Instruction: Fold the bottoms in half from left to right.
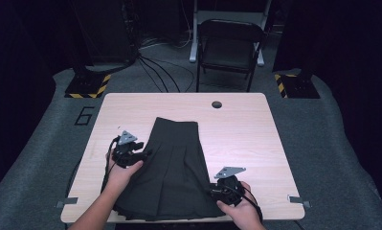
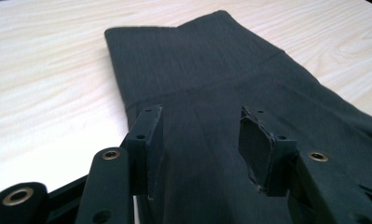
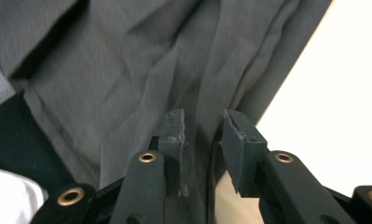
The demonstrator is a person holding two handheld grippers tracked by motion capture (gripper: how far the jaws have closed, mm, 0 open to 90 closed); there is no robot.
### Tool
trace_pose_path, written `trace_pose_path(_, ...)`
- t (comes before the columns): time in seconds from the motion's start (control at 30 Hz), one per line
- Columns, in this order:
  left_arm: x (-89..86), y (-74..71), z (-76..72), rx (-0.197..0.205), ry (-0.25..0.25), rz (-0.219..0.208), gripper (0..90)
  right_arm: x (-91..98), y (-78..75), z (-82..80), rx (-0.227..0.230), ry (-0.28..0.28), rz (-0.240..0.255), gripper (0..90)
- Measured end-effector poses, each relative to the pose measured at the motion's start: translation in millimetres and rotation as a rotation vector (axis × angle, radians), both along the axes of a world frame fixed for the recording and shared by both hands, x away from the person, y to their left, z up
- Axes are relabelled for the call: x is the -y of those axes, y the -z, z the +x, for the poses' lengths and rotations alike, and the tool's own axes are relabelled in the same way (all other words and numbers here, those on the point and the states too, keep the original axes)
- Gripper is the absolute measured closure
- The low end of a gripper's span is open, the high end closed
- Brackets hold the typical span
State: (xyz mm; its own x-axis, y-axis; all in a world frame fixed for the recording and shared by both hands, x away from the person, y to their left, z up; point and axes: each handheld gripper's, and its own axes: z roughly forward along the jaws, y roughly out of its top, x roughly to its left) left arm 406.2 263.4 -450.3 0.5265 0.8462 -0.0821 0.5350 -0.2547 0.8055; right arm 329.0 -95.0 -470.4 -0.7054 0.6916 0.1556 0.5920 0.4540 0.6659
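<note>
Both tongs apart: left tongs [image 2: 200,142] over the skirt [image 1: 172,167], right tongs [image 3: 202,149] straddling its edge fold, likely for smoothing

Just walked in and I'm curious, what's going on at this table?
A person is working on a dark skirt laid flat on a table, with a claw in each hand. The left claw is at the skirt's left edge, jaws open over the cloth. The right claw is at the lower right hem, jaws apart with a fold between them, not pinched.
</note>
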Motion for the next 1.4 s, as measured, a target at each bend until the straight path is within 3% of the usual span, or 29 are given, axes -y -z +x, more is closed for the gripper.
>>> trace_pose_path(0.33, -25.4, 17.3, -26.1, -0.020, -0.036, -0.019, 49.1, -14.8, 3.1, 36.5, 0.035, 0.039, 0.018, 64.7)
trace_pose_path(0.63, -34.4, 36.7, -42.8, -0.061, -0.064, -0.083, 48.1, -22.3, 16.3, 60.6, 0.054, 0.079, -0.013, 57.3)
trace_pose_path(0.9, -19.0, 47.9, -47.2, -0.075, 0.006, -0.021, 49.9, -28.6, 35.0, 68.0, 0.044, 0.080, -0.046, 57.3)
trace_pose_path(0.97, -14.9, 50.5, -47.0, -0.081, 0.018, -0.009, 49.7, -30.1, 37.8, 68.6, 0.064, 0.070, -0.058, 58.9)
trace_pose_path(1.07, -11.1, 53.7, -47.3, -0.086, 0.039, 0.021, 49.6, -31.5, 39.1, 67.5, 0.045, 0.070, -0.048, 62.8)
trace_pose_path(1.23, -9.6, 57.5, -46.7, -0.098, 0.036, 0.031, 50.0, -31.7, 40.1, 69.2, 0.053, 0.030, -0.045, 74.7)
trace_pose_path(1.4, -7.5, 59.2, -47.1, -0.095, 0.043, 0.050, 50.1, -33.7, 37.9, 67.8, 0.079, 0.036, -0.057, 87.9)
